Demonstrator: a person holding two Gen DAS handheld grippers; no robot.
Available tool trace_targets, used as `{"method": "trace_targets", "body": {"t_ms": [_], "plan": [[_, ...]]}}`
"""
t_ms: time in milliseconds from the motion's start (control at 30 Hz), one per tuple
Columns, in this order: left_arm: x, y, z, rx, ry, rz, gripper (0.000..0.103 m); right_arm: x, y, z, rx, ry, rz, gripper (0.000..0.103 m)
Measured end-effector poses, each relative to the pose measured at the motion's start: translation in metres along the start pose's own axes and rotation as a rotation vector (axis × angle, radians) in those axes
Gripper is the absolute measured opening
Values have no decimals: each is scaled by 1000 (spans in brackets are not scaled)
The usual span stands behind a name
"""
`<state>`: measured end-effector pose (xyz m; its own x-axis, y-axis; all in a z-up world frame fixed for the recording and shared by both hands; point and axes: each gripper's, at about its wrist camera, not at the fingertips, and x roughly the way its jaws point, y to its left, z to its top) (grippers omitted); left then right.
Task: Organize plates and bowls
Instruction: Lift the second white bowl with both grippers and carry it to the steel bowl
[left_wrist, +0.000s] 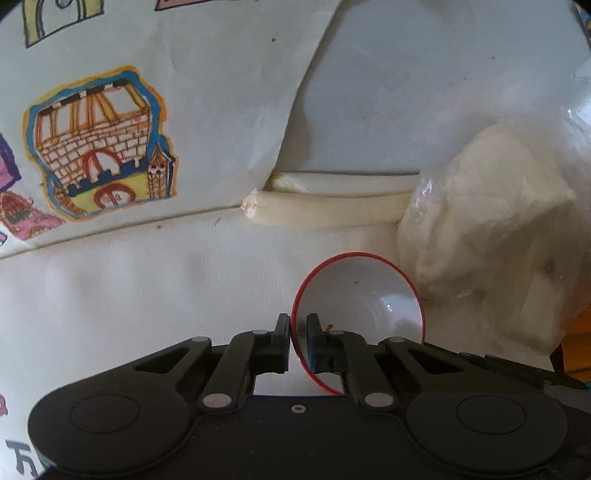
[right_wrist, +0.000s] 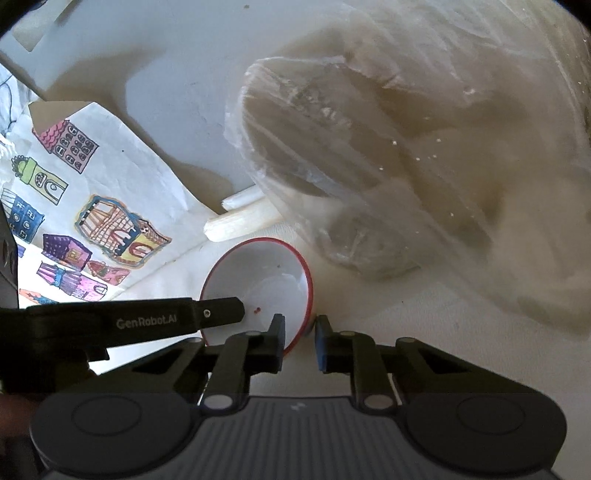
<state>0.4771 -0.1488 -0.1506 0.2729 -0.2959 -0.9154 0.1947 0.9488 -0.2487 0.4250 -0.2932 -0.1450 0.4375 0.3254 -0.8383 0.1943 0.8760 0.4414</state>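
A home, child's coloured drawings of houses (left_wrist: 99, 147) on a white table (left_wrist: 147, 295), bagged food (right_wrist: 388, 166)

Castle drawing (left_wrist: 99, 147) beside two pale rolls (left_wrist: 325, 210), perhaps dough

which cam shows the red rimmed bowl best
The right wrist view: the bowl shows most of its rim and white inside, with both grippers at its edge. The left wrist view shows the same bowl partly hidden behind the left gripper clamped on its rim.
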Motion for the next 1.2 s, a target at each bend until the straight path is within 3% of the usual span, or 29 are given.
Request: {"method": "trace_targets", "body": {"t_ms": [300, 600, 967, 1200], "plan": [[-32, -22, -25, -44, -43, -19, 8, -32, -10, -5, -28, -9, 33, 15], [-79, -49, -54, -101, -112, -22, 8, -86, -21, -6, -112, -9, 124, 15], [-131, -68, -109, -200, -118, -34, 8, -145, -38, -28, -270, 71, 186, 16], [-132, -90, -145, -246, -83, -56, 8, -172, -59, -43, -345, 134, 199, 16]]}}
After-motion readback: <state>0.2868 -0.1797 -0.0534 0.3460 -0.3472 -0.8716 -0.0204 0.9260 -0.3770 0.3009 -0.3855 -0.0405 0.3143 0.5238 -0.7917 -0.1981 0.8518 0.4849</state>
